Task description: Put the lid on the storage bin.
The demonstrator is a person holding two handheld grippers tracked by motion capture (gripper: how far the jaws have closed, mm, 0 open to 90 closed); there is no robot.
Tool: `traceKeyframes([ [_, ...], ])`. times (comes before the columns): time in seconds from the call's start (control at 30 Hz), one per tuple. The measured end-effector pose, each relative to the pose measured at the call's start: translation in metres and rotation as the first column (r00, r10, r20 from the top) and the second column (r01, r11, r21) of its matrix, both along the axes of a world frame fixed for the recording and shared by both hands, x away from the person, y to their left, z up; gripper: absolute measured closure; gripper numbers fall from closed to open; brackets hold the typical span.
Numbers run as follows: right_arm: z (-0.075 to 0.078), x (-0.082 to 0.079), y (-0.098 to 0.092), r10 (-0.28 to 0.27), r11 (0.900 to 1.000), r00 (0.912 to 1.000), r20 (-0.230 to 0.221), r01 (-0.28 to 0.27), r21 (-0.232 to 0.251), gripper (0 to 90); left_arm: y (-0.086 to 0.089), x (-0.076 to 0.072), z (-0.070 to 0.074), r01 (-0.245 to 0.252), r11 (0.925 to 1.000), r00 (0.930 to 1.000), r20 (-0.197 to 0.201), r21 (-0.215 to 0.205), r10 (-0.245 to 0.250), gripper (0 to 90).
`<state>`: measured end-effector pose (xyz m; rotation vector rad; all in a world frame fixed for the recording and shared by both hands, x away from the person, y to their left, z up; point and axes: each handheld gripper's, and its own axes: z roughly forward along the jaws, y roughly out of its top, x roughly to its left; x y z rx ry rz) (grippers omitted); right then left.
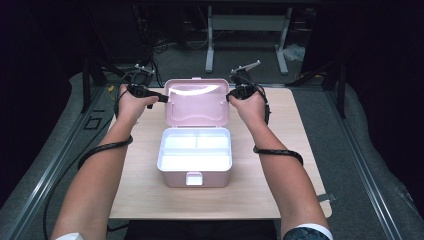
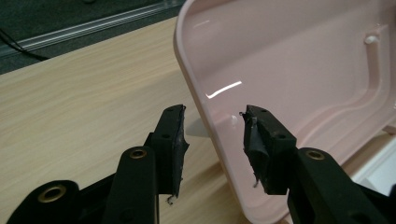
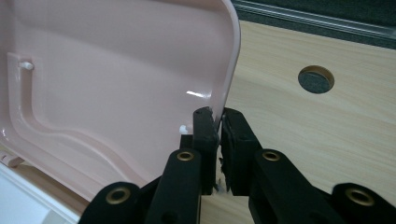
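Pink box [image 1: 195, 165] sits in the middle of my table [image 1: 280, 190] with its lid [image 1: 196, 102] standing open at the back. My right gripper [image 3: 218, 122] pinches the lid's right edge tight between its two pads. My left gripper [image 2: 212, 135] is wide, with the lid's left edge between the pads [image 2: 173, 140] but not touched by them.

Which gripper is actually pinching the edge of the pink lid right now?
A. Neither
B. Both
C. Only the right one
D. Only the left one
C: the right gripper has its jaws clamped on the lid edge, while the left gripper stands open around the rim without pressing it.
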<state>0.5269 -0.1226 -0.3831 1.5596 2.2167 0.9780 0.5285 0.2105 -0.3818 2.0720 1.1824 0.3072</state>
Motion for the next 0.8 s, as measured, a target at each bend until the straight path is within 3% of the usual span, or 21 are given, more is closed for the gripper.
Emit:
traceKeyframes([
  [0.27,0.000,-0.002,-0.002,0.009,1.000,0.9999,0.013,-0.009,0.015,84.8,-0.002,0.014,-0.011,-0.031,0.9983,0.9994,-0.017,-0.049,0.030,64.8],
  [0.47,0.001,-0.005,-0.001,0.014,1.000,0.9997,0.021,-0.015,0.013,84.8,-0.007,0.017,-0.012,-0.032,0.9989,0.9993,-0.021,-0.035,0.031,76.7],
  [0.67,-0.002,-0.002,-0.005,0.015,0.999,0.9999,0.004,-0.015,0.031,83.7,-0.006,0.017,-0.009,-0.030,0.9984,0.9989,-0.038,-0.048,0.028,77.3],
  [0.73,-0.003,0.001,-0.009,0.039,0.997,0.9992,-0.002,-0.039,0.065,75.5,-0.006,0.017,-0.007,-0.024,0.9986,0.9990,-0.040,-0.048,0.022,77.5],
  [0.8,-0.007,0.006,-0.010,0.018,0.997,0.9998,-0.003,-0.018,0.069,66.2,-0.005,0.016,-0.006,-0.023,0.9982,0.9990,-0.040,-0.055,0.021,77.6],
])
